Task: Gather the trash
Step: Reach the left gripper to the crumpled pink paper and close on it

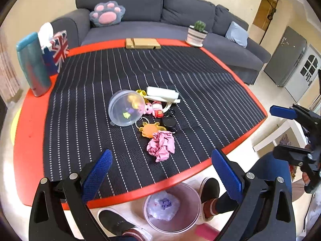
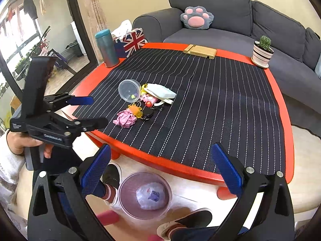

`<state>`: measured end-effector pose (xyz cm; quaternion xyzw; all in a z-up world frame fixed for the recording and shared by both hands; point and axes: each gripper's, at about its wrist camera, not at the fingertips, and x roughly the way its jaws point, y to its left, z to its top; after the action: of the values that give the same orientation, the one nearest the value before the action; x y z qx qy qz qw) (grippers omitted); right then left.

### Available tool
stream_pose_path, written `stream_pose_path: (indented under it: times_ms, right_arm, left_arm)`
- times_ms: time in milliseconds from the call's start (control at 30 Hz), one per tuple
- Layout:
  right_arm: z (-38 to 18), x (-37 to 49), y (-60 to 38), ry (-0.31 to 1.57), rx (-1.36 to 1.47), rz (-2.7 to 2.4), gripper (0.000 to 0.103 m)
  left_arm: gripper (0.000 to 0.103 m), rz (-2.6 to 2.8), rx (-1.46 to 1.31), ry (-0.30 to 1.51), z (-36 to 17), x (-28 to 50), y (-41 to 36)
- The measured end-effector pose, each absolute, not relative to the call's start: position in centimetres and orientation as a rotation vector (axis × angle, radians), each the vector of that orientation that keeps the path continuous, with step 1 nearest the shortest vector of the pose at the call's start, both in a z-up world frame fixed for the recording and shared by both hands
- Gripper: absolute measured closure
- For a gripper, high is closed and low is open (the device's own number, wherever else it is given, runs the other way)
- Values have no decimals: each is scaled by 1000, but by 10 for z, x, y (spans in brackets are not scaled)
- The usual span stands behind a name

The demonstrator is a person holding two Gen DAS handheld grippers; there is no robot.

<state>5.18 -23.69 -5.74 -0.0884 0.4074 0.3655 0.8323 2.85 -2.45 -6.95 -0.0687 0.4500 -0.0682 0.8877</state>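
1. Hovering over the near edge of the tabletop (image 1: pixel 30 120), the left gripper (image 1: pixel 160 172) has its blue pads spread wide with nothing between them.
2. Right gripper (image 2: pixel 160 168) likewise gaping and empty, above the floor just off the near edge; in the left wrist view it shows at far right (image 1: pixel 291 132), jaws apart.
3. Left gripper also seen from the right wrist view (image 2: pixel 96 110), held by a hand (image 2: pixel 20 142) in a white sleeve.
4. Crumpled pink paper (image 1: pixel 161 147) lies on the striped black mat (image 1: pixel 100 76), closest of the central clutter to the near edge, touching an orange keychain charm (image 1: pixel 150 129).
5. Behind it toward the middle: a clear round tub (image 1: pixel 126 108) tipped on its side, a pink toy figure (image 1: pixel 153 108), a black round disc (image 1: pixel 168 121), a white flat packet (image 1: pixel 162 94) (all bunched together, some overlapping).
6. Far edge: wooden stand (image 1: pixel 142 43); potted cactus (image 1: pixel 197 33) at the far right corner.
7. Left edge: teal flask (image 1: pixel 33 64) upright beside a Union Jack tissue box (image 1: pixel 57 52).
8. Pink bin (image 2: pixel 144 194) sits on the floor below the near edge, between two dark shoes, with a crumpled clear bag (image 2: pixel 151 197) inside.
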Motion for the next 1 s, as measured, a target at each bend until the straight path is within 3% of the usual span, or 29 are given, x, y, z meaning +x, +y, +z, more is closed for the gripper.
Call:
stream_pose_path:
  times_ms: [333,600,667,767,1000]
  right_arm:
    - [-67,72,-235,892,-183,773,5]
    - [-72,78,-235,904,-181,773,5]
    - [-72,78,-235,903,-182,773,5]
    - [-71,78,-234,902,-184,774,5]
    - [-70,82,-227,897,-195,782,5]
  left_arm:
    - [8,-161,-190,1023,-103,57,-24]
    - [45,-187,-190,1053,-111,62,-28]
    - [61,-196,-186,1053,-111,62,-29]
    - [70,-205,-181,1048,-110,61,-28]
    - [72,-209,-175,1015,-99,53,-25]
